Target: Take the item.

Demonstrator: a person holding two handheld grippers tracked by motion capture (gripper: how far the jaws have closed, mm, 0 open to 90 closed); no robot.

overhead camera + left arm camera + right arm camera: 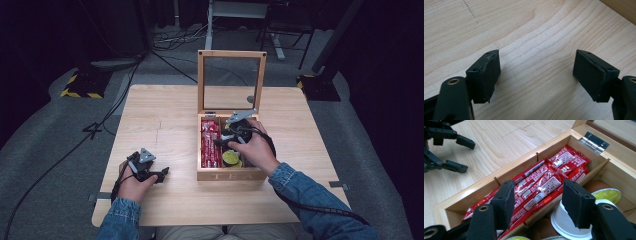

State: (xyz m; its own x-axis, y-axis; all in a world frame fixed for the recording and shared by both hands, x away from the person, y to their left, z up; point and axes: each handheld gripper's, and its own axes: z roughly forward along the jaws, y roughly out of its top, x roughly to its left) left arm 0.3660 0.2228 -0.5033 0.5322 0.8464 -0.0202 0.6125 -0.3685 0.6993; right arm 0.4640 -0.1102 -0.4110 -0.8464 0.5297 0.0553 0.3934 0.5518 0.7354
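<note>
The red sachets (541, 187) lie packed lengthwise in the left compartment of the wooden tea box (231, 175), which stands on the worktop (165, 125) with its glass lid (231, 82) raised upright. My right gripper (539, 201) hangs over the box, its jaws apart with nothing between them, above the divider between the sachets and the white capsule (564, 221). My left gripper (536, 75) rests low over bare worktop left of the box, jaws wide and holding nothing.
</note>
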